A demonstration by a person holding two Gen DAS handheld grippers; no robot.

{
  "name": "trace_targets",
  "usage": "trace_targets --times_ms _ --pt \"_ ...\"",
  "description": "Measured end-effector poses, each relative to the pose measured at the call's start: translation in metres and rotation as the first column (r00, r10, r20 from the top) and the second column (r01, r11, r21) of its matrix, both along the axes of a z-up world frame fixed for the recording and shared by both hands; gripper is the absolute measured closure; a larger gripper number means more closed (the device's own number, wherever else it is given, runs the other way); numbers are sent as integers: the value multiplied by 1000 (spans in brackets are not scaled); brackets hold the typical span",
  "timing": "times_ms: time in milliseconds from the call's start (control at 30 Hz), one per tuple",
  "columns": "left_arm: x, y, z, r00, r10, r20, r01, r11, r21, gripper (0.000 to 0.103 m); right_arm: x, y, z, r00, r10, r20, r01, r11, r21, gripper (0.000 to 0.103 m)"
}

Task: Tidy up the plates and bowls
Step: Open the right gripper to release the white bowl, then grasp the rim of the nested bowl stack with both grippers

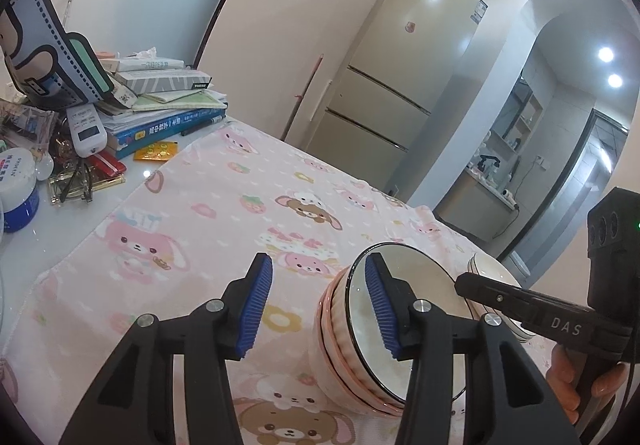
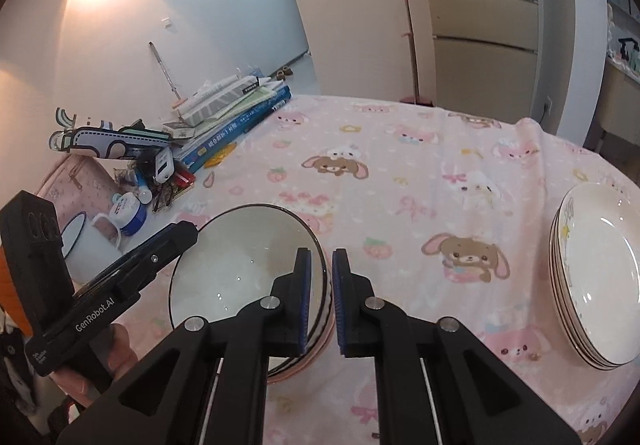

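Black left claw (image 1: 320,309), ribbed blue pads, silver screws, "GenRobot.AI" lettering

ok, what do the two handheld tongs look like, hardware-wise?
Both are matte black with silver pivot bolts and ribbed blue pads. The left tongs read "GenRobot.AI" on the body in the right wrist view; the right tongs read "DAS" in the left wrist view, with a small green light. No sleeves are visible.
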State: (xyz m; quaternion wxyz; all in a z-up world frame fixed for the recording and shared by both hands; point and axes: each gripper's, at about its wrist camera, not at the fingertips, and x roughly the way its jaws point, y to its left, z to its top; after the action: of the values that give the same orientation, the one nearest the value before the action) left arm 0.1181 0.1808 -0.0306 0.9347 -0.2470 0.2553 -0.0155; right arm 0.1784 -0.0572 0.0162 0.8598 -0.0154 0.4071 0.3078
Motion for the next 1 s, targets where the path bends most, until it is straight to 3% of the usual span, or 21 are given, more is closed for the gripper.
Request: trace_targets --times_ms 133,300,500,567,600,633,667,733,1000 --pt "-4 -7 6 1000 -4 23 2 999 53 54 2 -2 -1 1000 -10 29 9 1000 4 95" --pt "-6 -13 10 999 0 41 -5 995 102 54 7 -2 -9 1000 21 -14 -21 1000 7 94" --pt "0 -6 3 1000 -17 -4 17 999 42 49 8 5 -22 999 31 -35 -32 999 -25 94" --pt "1 -4 0 1000 -25 -13 25 999 23 40 7 5 -21 999 30 -27 -31 999 -28 92" --pt "2 -4 0 1000 -25 -19 25 999 20 38 7 4 -21 999 26 -26 -27 999 -29 89" --pt "2 -5 -1 1000 -20 -21 21 1000 21 31 8 3 -21 1000 10 -21 -11 999 -35 78" --pt "2 -4 -1 1000 -16 -21 16 1000 22 22 9 1 -20 1000 -12 -12 12 999 -39 59" --pt "0 -5 0 1000 -9 -10 9 1000 25 17 10 -5 -17 999 -48 9 48 999 -22 39" --pt "-6 -7 6 999 -9 44 8 1000 19 16 22 -26 -9 992 -86 -87 94 991 97 27"
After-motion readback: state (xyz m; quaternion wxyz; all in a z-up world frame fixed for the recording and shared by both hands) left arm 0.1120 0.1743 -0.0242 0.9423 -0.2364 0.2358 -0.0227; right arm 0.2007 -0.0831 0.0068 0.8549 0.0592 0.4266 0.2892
